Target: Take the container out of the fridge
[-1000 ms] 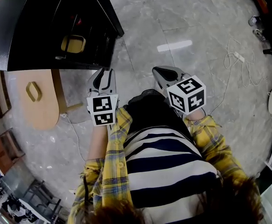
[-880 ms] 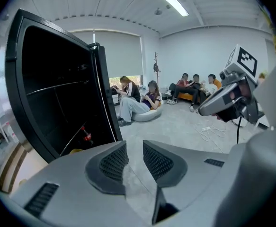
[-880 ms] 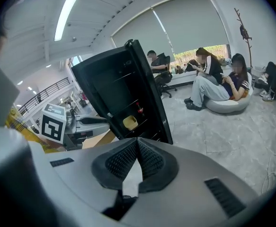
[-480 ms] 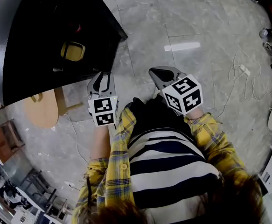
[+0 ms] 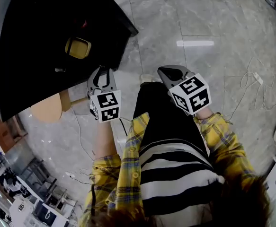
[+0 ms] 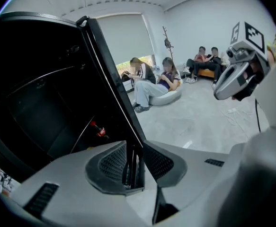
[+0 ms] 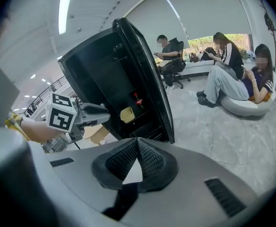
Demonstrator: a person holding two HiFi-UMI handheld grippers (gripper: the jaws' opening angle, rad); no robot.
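Note:
A yellow container stands on a shelf inside the black fridge; in the right gripper view the container sits low in the open cabinet. My left gripper is shut on the edge of the open fridge door, which runs down between its pads. My right gripper hangs free in front of my body, shut with nothing in it. A small red bottle stands on a shelf above the container.
A round wooden stool pokes out from under the door's lower edge. White cables lie on the marble floor at the right. Several people sit at the far side of the room by the window.
The fridge door has swung wider with my left gripper on its edge, covering more of the wooden stool. The right gripper has hardly moved.

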